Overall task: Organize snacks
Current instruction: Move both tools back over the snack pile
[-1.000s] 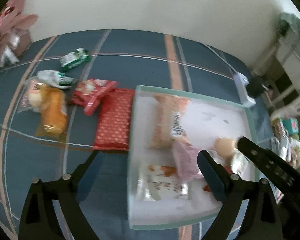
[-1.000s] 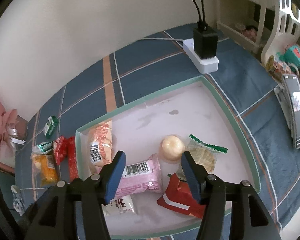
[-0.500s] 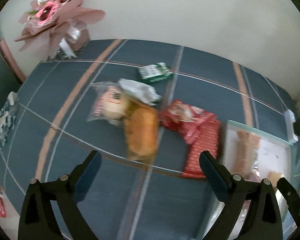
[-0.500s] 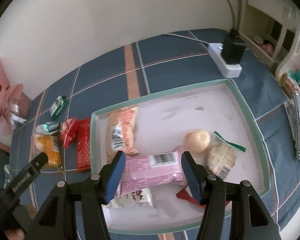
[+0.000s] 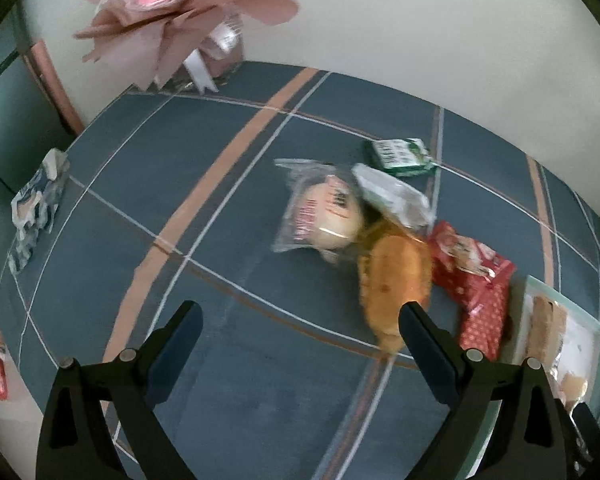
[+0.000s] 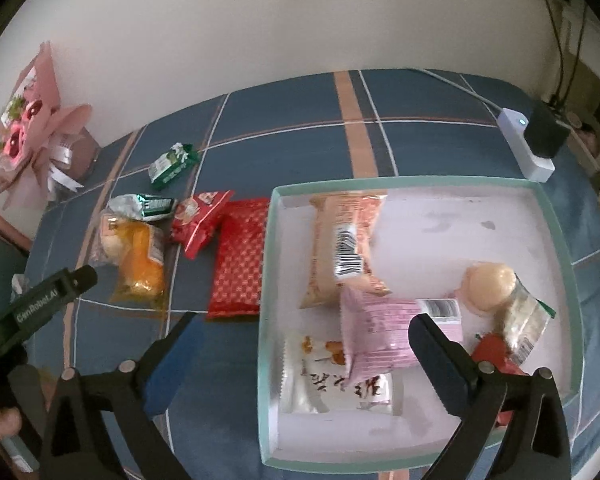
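My left gripper (image 5: 300, 340) is open and empty above the blue checked cloth, just short of the loose snacks: an orange bread pack (image 5: 392, 284), a bun in clear wrap (image 5: 324, 216), a silver pack (image 5: 392, 196), a green pack (image 5: 400, 156) and red packs (image 5: 472, 264). My right gripper (image 6: 306, 344) has its jaws opening wide over the left rim of the teal-edged tray (image 6: 268, 280). A pink pack (image 6: 384, 340) lies in the tray under the right finger, not pinched. Beside it lie a peach pack (image 6: 340, 240), a white pack (image 6: 332, 384) and a round bun (image 6: 492, 284).
A pink bouquet (image 6: 32, 120) stands at the back left by the wall. A white power strip with a black plug (image 6: 536, 140) lies behind the tray. A tissue pack (image 5: 36, 208) sits near the left table edge. The left tool (image 6: 52, 296) and a hand show left of my right gripper.
The right jaws have spread from a narrow hold around the pink pack to wide open, and that view slid left. The left gripper swung left from the tray to the loose snacks.
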Demonstrator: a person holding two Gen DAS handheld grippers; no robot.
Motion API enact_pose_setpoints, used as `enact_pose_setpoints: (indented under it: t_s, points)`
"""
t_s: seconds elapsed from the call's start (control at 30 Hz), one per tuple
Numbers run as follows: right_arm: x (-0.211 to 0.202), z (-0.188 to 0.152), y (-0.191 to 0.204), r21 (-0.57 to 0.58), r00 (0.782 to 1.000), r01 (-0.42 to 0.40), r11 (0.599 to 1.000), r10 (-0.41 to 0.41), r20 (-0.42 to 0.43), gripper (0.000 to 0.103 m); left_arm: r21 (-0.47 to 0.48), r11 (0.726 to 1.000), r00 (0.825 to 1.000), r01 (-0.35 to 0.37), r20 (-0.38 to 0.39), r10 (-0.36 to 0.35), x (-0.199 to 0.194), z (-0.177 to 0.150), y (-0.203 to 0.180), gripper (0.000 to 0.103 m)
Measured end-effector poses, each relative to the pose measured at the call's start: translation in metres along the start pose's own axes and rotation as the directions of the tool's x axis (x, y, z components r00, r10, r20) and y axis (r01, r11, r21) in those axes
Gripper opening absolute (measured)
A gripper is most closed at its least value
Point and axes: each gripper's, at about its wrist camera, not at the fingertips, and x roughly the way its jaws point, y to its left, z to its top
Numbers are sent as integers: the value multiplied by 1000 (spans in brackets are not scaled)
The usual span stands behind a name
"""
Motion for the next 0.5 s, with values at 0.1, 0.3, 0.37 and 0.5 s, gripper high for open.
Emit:
enact_pose_setpoints:
  t_s: [0.1, 0.3, 0.37, 0.5]
  points:
    - [4, 1, 4, -4, 1000, -2, 1000, 2, -5, 103, -31, 1000, 1000, -5, -9, 5, 4, 4, 12, 103]
    - [10, 8, 11, 6, 1000, -18, 1000, 18, -1, 103, -38, 999, 1000, -2, -12, 2, 11, 10, 18, 103]
    - [11, 11, 14, 7, 1000, -27, 1000, 26, 7, 103, -35, 999, 1000, 10, -18, -10, 14, 11, 18, 103]
    - [13, 18, 21, 0, 999, -39, 999, 39, 26, 103, -36, 998, 999, 46, -21, -47, 17, 15, 17, 103]
